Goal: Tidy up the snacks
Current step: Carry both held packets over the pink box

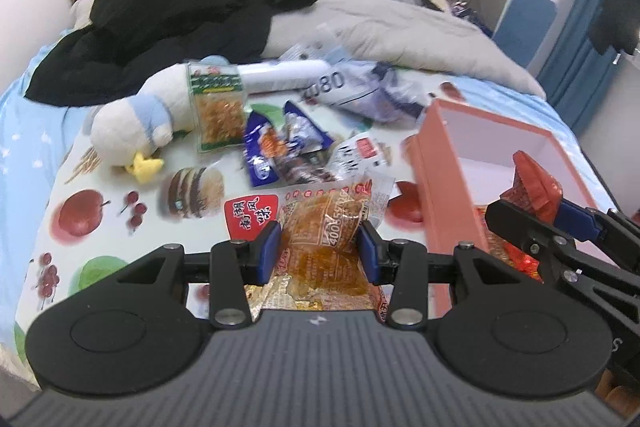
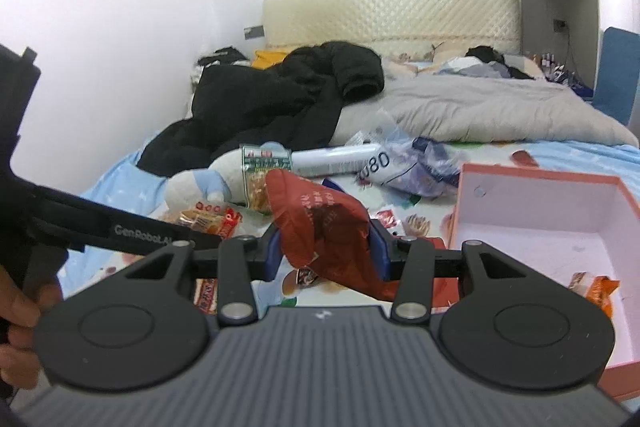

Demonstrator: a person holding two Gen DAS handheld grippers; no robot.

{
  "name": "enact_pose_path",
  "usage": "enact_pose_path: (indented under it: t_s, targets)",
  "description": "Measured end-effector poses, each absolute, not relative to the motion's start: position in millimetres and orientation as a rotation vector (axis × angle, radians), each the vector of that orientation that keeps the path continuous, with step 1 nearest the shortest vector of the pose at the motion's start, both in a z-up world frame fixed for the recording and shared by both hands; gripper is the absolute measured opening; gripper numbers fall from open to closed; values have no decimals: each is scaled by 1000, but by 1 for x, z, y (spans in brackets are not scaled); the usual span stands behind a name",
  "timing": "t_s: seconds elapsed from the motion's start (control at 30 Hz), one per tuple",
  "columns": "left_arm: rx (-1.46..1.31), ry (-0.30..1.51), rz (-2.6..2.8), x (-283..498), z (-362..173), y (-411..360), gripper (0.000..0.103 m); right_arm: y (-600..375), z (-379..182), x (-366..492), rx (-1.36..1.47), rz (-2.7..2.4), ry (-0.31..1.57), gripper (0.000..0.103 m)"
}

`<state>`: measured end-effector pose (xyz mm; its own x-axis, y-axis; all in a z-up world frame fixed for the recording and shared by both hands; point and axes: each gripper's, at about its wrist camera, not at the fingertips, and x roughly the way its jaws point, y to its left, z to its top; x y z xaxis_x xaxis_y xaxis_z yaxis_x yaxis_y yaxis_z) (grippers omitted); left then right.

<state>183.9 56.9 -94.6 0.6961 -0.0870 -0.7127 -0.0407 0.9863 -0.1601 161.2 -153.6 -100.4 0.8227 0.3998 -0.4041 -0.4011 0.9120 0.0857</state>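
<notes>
My left gripper (image 1: 319,250) is shut on an orange snack packet (image 1: 320,223) just above the fruit-print sheet. My right gripper (image 2: 326,251) is shut on a red snack packet (image 2: 320,223) and holds it in the air left of the pink box (image 2: 540,183). In the left wrist view the right gripper (image 1: 538,205) with the red packet (image 1: 534,183) hangs over the pink box (image 1: 448,171). An orange packet (image 2: 592,287) lies inside the box. Blue packets (image 1: 280,143), a green packet (image 1: 218,107) and a white-red packet (image 1: 360,151) lie on the sheet.
A white plush toy (image 1: 132,123) lies at the left of the snacks. A white tube (image 1: 280,73) and a crumpled plastic bag (image 1: 372,87) lie behind them. A black coat (image 1: 180,3) and a grey duvet (image 1: 400,31) cover the far bed.
</notes>
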Motion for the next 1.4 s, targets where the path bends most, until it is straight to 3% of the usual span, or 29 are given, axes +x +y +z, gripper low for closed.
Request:
enact_pose_path:
  t_s: [0.73,1.4]
  targets:
    - [-134,765,-241,178,-68,-38,47,-239,-86,120,2,206,417,47]
    - [-77,847,-368,280,-99,-141,47,-312,-121,187,33,77,514,47]
